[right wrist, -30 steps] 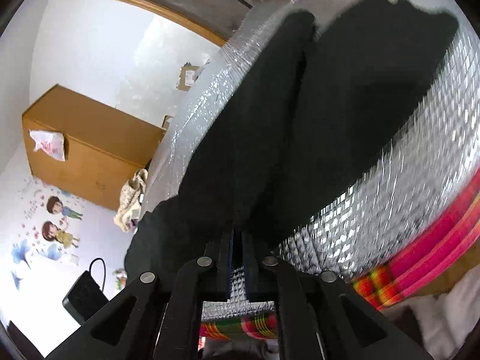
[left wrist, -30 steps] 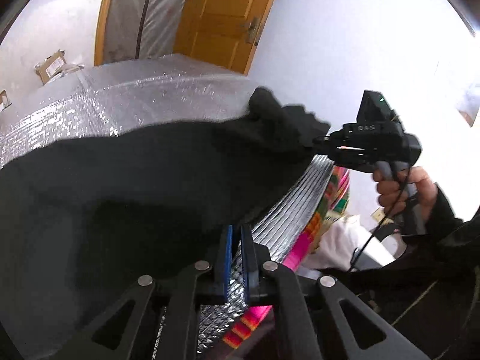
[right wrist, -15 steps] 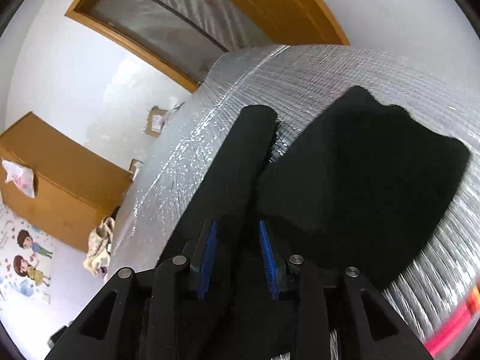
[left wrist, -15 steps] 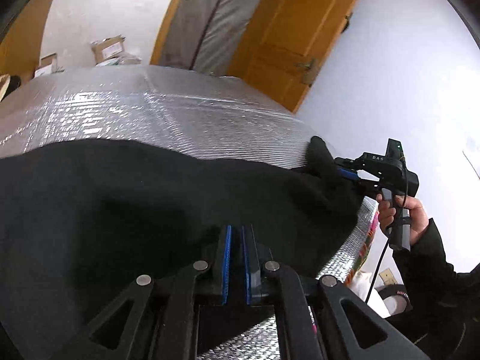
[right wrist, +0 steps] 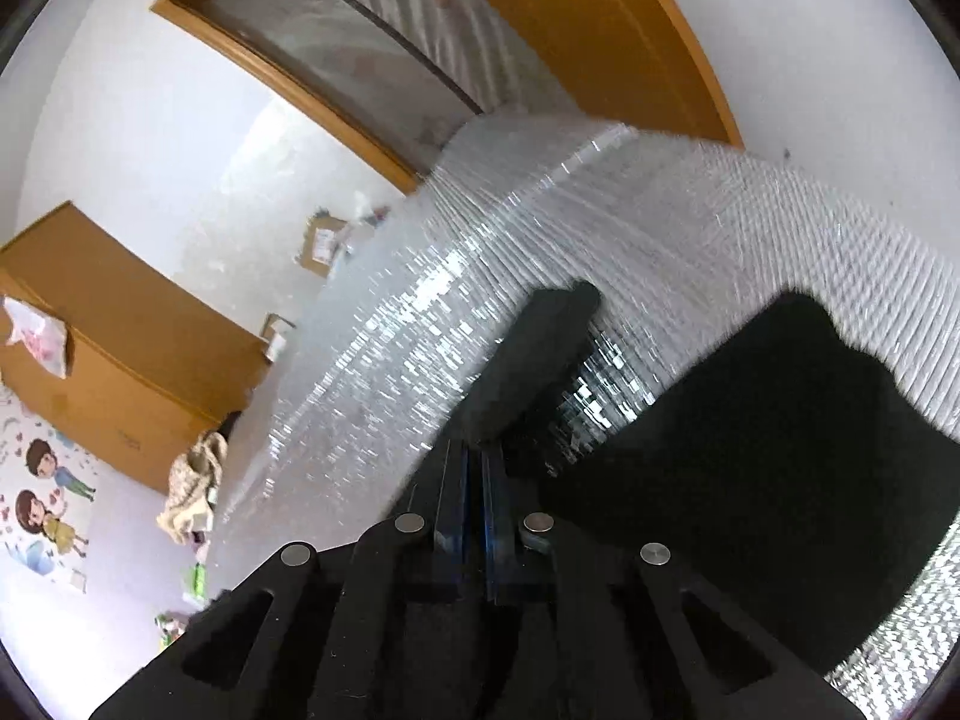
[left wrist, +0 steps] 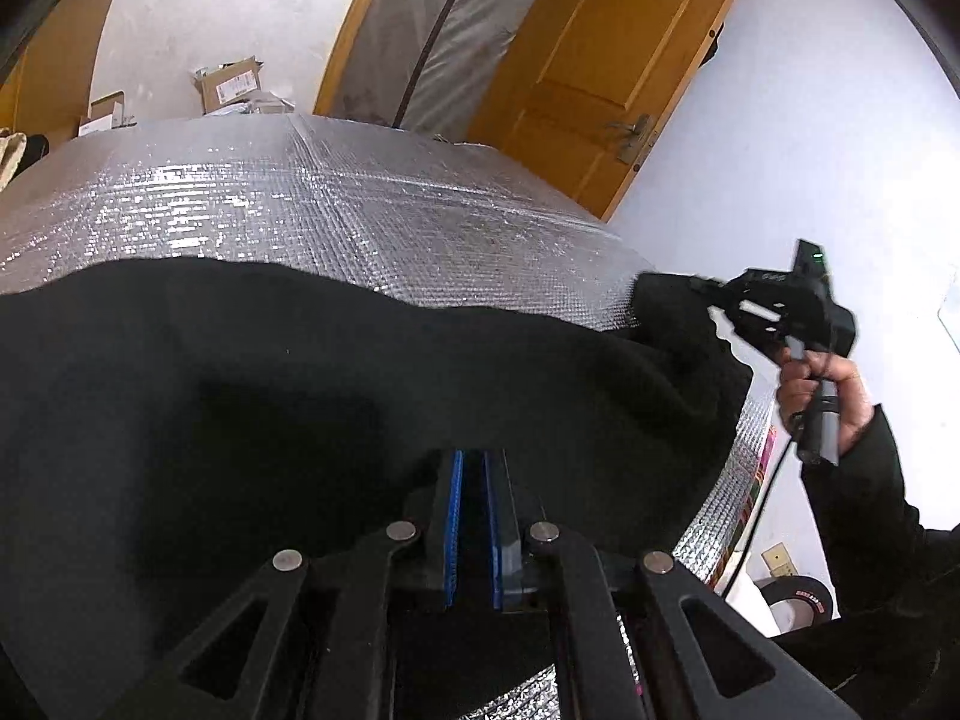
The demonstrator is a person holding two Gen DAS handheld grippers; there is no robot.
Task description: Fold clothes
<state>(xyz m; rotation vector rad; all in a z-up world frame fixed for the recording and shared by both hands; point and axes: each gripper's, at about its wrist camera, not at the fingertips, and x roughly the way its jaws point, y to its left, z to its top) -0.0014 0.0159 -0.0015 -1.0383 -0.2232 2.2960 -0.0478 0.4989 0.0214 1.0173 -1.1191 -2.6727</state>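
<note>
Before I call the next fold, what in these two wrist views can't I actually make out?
- Left wrist view: the black garment runs off the left and bottom edges, so its type and full outline are unknown.
- Left wrist view: the right gripper tips are buried in dark cloth; the grip itself is hidden.
- Right wrist view: the silver foil cover is streaked by motion blur.
- Right wrist view: the left gripper is out of frame.

Black garment (left wrist: 300, 396); silver quilted cover (left wrist: 336, 204); orange door (left wrist: 606, 60).
</note>
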